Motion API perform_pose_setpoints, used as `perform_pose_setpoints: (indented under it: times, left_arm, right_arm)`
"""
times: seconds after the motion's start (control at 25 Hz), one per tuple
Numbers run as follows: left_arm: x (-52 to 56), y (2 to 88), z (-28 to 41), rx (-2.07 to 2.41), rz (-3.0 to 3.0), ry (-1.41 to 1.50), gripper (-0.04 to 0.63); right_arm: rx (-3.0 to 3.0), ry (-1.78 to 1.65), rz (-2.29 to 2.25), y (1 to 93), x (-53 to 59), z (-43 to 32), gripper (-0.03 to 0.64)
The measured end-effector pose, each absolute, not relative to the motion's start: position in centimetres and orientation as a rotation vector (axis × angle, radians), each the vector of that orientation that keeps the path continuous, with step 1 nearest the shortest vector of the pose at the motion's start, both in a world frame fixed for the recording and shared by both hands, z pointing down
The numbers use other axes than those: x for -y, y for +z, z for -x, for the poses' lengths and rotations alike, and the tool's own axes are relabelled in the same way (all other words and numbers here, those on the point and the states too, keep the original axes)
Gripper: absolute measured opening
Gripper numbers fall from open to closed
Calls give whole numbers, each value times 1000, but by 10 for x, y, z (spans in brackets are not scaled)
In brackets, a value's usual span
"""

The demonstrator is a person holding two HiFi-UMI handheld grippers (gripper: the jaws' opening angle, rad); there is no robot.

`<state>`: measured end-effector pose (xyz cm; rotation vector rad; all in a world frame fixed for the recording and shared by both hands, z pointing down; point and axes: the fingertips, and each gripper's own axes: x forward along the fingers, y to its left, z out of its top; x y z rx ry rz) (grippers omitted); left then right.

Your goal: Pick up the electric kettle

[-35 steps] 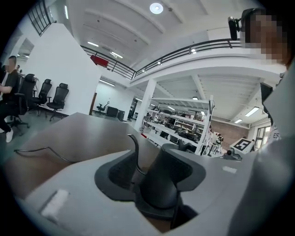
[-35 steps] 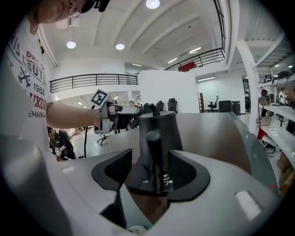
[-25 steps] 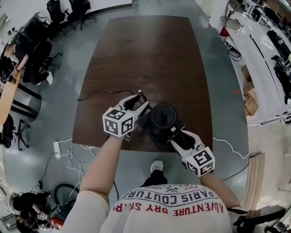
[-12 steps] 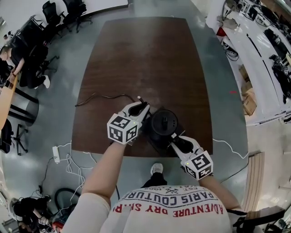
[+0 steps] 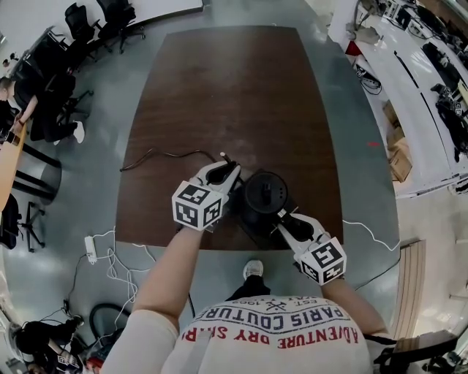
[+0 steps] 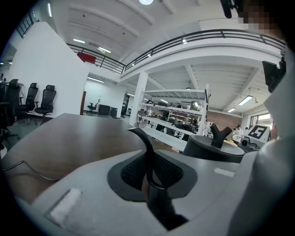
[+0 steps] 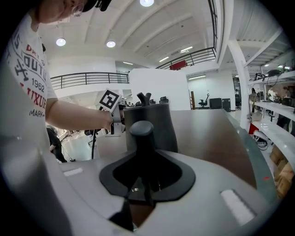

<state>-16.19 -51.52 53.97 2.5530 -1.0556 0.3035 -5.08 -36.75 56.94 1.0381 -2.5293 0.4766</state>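
A black gooseneck electric kettle [image 5: 265,193] stands on its dark base [image 5: 248,223] near the brown table's front edge. My left gripper [image 5: 229,165] comes in from the left and is shut on the thin curved spout [image 6: 146,146]. Beyond the spout I see the lid with its forked knob [image 6: 219,136]. My right gripper [image 5: 282,216] reaches in from the front right and is shut on the kettle's handle [image 7: 141,138]. The handle's rounded top stands between the jaws, in front of the kettle body [image 7: 150,120]. In the right gripper view, the left gripper's marker cube [image 7: 109,99] shows behind the kettle.
A thin black cable [image 5: 164,153] trails left across the table [image 5: 234,95] from the kettle's side. Office chairs [image 5: 95,18] and a desk stand at the far left. White benches [image 5: 417,80] line the right, and cables lie on the floor [image 5: 95,241].
Both grippers' jaws have closed, the left on the spout and the right on the handle. Neither hand has shifted much, and the kettle stays on its base.
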Motion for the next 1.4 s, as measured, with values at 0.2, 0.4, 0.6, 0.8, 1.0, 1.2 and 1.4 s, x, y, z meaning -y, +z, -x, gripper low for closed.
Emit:
perform_pose_setpoints:
  times: [0.2, 0.4, 0.6, 0.8, 1.0, 1.2, 1.4]
  left_arm:
    - [516, 522, 164, 1079, -2558, 257, 46]
    - [511, 487, 167, 1108, -2580, 225, 46]
    - [484, 451, 174, 1164, -2586, 170, 46]
    - [440, 427, 174, 1222, -2577, 164, 45]
    - [379, 417, 162, 1263, -2539, 138, 44]
    - [315, 412, 143, 1292, -2532, 128, 44]
    - [262, 409, 131, 1309, -2517, 114, 44]
  right_arm:
    - [2557, 440, -1054, 551, 375, 46, 84]
    - [2614, 415, -1066, 516, 381, 40, 84]
    - [2675, 379, -1009, 482, 363, 40, 83]
    - [2725, 342, -954, 462, 332, 32, 83]
    - [2746, 329, -895, 450, 284, 11, 83]
    - [2750, 335, -862, 444, 229, -12, 81]
    - [2765, 346, -837, 442, 181, -26, 81]
